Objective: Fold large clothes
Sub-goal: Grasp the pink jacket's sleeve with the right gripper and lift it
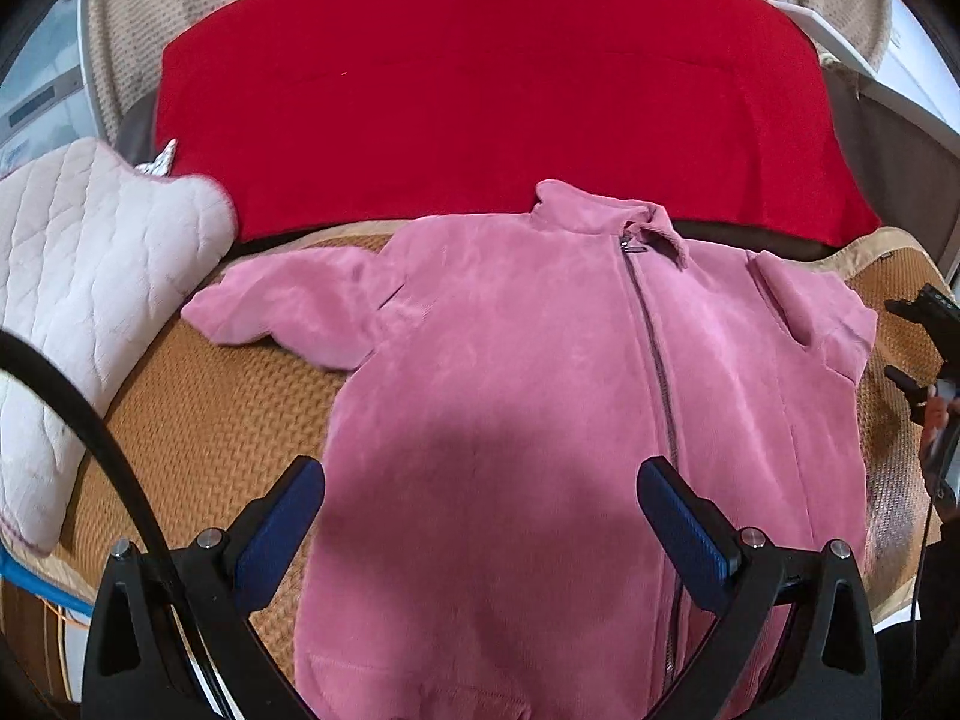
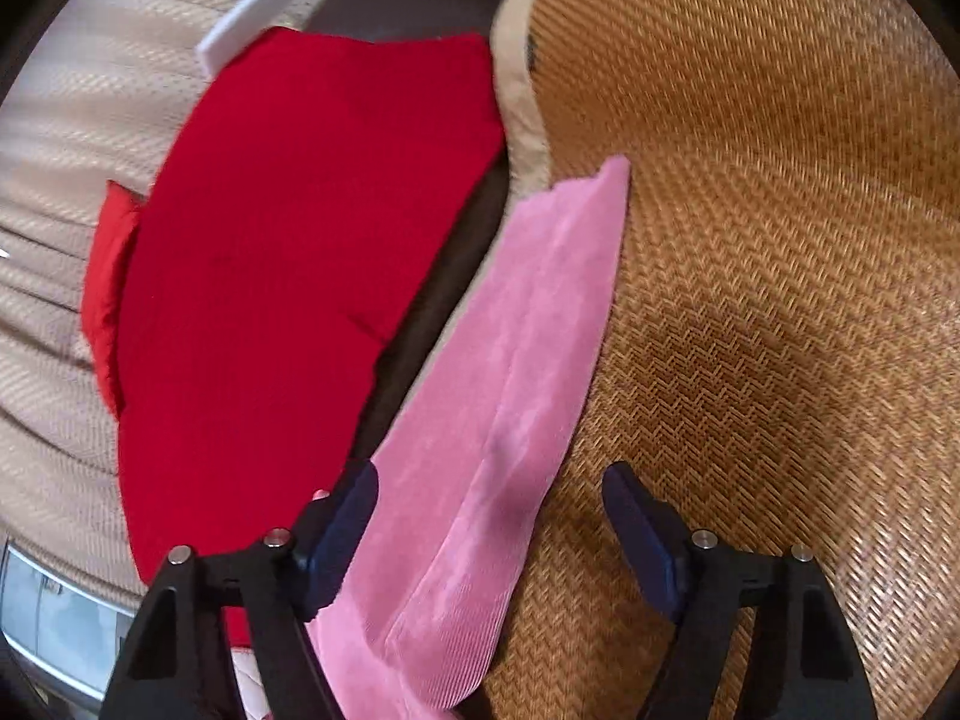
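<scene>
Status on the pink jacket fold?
Done: pink jacket laid flat, zipped, on the woven mat. In hand: nothing; left tongs hover open over its body, right tongs open over a sleeve. Left: every fold.

Pink jacket (image 1: 510,396) hem cut off below, right sleeve (image 2: 510,360) blurred — shoulder end hidden

Bare woven mat (image 1: 198,420) lies open to you left of the pink jacket (image 1: 540,396), and a wide bare stretch right of its sleeve (image 2: 510,360). The white quilted cushion (image 1: 78,276) blocks the far left; the red blanket (image 1: 480,96) bounds the back.
</scene>
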`<state>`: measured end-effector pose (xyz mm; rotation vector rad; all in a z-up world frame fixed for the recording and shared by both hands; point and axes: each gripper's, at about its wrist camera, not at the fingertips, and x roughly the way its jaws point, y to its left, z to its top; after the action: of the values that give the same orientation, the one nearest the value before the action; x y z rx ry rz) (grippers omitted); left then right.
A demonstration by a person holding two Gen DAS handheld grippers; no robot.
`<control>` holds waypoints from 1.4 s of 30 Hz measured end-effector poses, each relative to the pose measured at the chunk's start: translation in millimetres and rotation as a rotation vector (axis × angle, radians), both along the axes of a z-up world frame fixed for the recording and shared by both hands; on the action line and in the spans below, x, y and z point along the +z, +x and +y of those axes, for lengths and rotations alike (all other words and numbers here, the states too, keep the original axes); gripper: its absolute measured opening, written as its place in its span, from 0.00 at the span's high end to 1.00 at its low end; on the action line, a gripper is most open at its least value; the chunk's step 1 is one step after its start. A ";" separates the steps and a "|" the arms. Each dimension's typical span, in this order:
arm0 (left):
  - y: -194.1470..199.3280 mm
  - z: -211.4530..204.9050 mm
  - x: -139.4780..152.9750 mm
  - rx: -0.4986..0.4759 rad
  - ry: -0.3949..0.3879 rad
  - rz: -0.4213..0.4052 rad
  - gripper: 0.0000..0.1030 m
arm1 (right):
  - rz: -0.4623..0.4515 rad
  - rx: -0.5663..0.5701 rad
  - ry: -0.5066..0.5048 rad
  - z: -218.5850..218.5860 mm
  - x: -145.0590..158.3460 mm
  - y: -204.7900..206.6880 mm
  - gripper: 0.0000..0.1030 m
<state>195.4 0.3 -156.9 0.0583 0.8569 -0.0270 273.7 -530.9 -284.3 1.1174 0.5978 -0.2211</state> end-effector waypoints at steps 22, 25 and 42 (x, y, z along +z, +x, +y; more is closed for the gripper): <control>6.9 -6.3 8.6 -0.011 0.007 -0.017 0.00 | -0.066 0.263 0.010 67.1 -3.7 73.3 0.88; 5.2 -4.1 9.2 -0.004 0.006 -0.022 0.00 | -0.080 0.352 0.013 96.9 0.2 75.5 0.88; 47.7 -89.5 48.7 -0.229 0.028 -0.072 0.00 | -0.119 0.453 0.315 97.9 -13.1 48.7 0.42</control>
<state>243.0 -89.2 -108.2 0.1824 0.7750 -0.2268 322.4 -433.1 -297.4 1.2534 0.7781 0.3389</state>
